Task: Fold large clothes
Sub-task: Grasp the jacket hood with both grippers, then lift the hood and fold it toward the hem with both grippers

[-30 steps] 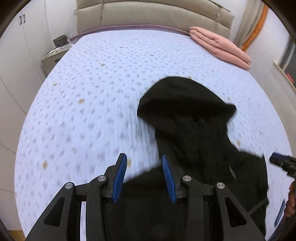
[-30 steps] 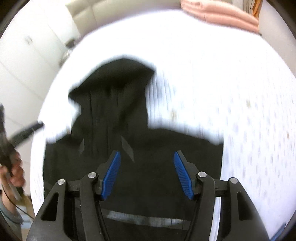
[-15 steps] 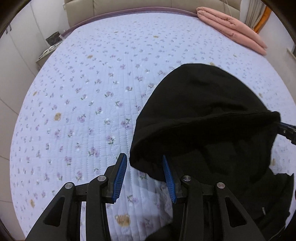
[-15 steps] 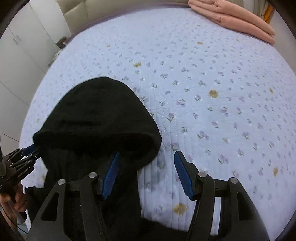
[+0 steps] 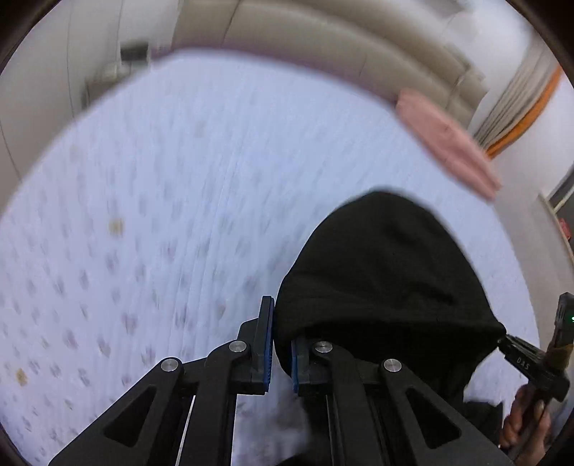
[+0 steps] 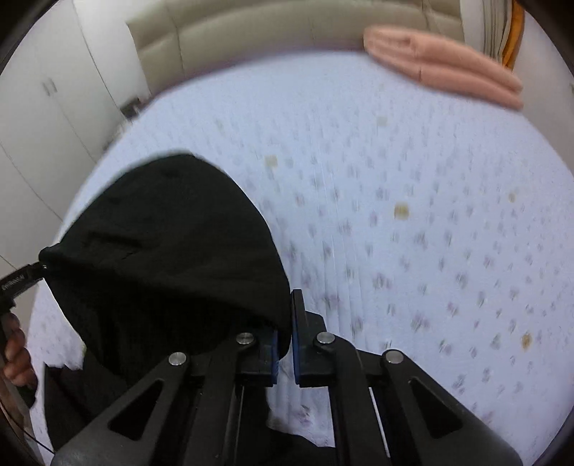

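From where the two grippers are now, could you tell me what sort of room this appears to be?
Most likely a bedroom. A wide bed with a floral quilted bedspread fills both views, a padded beige headboard stands behind it, white wardrobe doors line one wall, and a folded pink blanket lies near the headboard.

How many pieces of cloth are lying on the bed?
2: the black hoodie at the near edge, pinched by both grippers, and a folded pink blanket far off by the headboard. More may be out of view.

A home bedroom: a wide bed under a floral quilted cover, a padded beige headboard at the far end, white wardrobe doors on the left.
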Tool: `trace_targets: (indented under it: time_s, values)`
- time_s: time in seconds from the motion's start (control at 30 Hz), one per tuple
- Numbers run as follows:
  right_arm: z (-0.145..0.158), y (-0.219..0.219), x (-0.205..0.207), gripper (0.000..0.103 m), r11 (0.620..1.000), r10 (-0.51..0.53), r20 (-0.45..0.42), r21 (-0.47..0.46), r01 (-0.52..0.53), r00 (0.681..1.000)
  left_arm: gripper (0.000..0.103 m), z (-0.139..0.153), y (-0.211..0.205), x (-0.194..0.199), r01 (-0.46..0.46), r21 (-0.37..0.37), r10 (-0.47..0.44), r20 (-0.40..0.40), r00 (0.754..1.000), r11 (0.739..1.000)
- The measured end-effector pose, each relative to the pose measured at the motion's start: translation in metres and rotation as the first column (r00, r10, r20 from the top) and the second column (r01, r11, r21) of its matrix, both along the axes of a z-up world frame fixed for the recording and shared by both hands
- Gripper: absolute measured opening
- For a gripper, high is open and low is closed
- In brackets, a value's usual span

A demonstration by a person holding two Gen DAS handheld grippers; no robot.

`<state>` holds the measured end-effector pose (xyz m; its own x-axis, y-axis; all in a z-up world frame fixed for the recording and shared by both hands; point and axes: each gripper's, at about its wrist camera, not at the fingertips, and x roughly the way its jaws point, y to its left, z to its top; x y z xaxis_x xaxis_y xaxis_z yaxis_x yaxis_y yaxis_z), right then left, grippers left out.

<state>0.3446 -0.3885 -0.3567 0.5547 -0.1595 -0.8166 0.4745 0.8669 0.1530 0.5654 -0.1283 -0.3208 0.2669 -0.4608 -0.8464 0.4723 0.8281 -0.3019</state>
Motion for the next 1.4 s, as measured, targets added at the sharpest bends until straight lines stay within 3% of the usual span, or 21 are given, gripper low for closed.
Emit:
trace_targets:
  time_s: [0.07, 0.13, 0.2, 0.33, 0.43, 0.5, 0.6, 0.73, 0.8, 0.93, 1.03, 1.17, 1.23, 1.4]
  values:
    - [-0.028, 0.0, 0.007, 0.006, 0.999, 0.017, -0.065, 0.034, -0.015, 0.998, 0.008, -0.04, -0.001, 0.004, 0.021, 0.07, -0.014, -0.092, 0.996, 0.997]
    - [-0.049, 0.002, 0.012, 0.006, 0.999, 0.028, -0.108, 0.048, -0.023, 0.994, 0.011, -0.051, -0.002, 0.001, 0.044, 0.077, -0.038, -0.075, 0.996, 0.996]
    - [-0.057, 0.002, 0.014, 0.006, 0.999, 0.027, -0.114, 0.049, -0.021, 0.993, 0.012, -0.047, -0.003, -0.002, 0.054, 0.084, -0.049, -0.058, 0.997, 0.995]
    - [-0.054, -0.006, 0.012, 0.01, 0.996, 0.032, -0.116, 0.086, -0.022, 0.993, 0.031, -0.03, 0.003, -0.011, 0.111, 0.136, -0.112, -0.003, 0.994, 0.985]
    - [-0.037, -0.011, 0.003, 0.02, 0.994, 0.044, -0.11, 0.106, -0.032, 0.993, 0.044, -0.008, 0.021, -0.02, 0.172, 0.198, -0.178, 0.015, 0.984, 0.965]
    - [-0.02, -0.011, -0.006, 0.021, 0.993, 0.058, -0.078, 0.109, -0.05, 0.995, 0.044, 0.008, 0.039, -0.026, 0.183, 0.234, -0.197, 0.039, 0.98, 0.955]
    - [0.005, -0.01, -0.019, 0.037, 0.992, 0.065, -0.028, 0.107, -0.061, 0.998, 0.044, 0.039, 0.059, -0.033, 0.186, 0.181, -0.204, 0.085, 0.975, 0.966]
    - [0.033, -0.002, -0.006, 0.039, 0.997, 0.064, 0.024, 0.052, -0.065, 0.998, 0.055, 0.068, 0.037, -0.017, 0.158, -0.002, -0.157, 0.104, 0.982, 0.987]
    - [0.036, 0.003, 0.016, 0.039, 0.996, 0.07, 0.024, 0.045, -0.071, 0.997, 0.055, 0.059, 0.011, -0.01, 0.17, -0.003, -0.169, 0.09, 0.982, 0.986]
    - [0.016, 0.013, 0.051, 0.04, 0.992, 0.113, -0.032, 0.062, -0.111, 0.993, 0.055, 0.017, -0.043, -0.005, 0.215, 0.153, -0.227, 0.066, 0.972, 0.965]
    - [-0.008, 0.019, 0.059, 0.04, 0.987, 0.161, -0.102, 0.046, -0.157, 0.982, 0.055, -0.006, -0.037, -0.01, 0.243, 0.154, -0.249, 0.025, 0.968, 0.958]
    - [-0.039, 0.02, 0.048, 0.04, 0.976, 0.212, -0.139, 0.09, -0.201, 0.967, 0.063, -0.039, -0.02, -0.01, 0.236, 0.143, -0.231, -0.055, 0.971, 0.961]
    - [-0.05, 0.014, 0.044, 0.039, 0.974, 0.202, -0.122, 0.128, -0.186, 0.972, 0.064, -0.042, -0.016, -0.007, 0.219, 0.108, -0.213, -0.062, 0.975, 0.97]
    - [-0.053, 0.01, 0.048, 0.039, 0.971, 0.208, -0.133, 0.146, -0.189, 0.969, 0.065, -0.032, -0.025, -0.01, 0.251, 0.164, -0.249, -0.035, 0.968, 0.954]
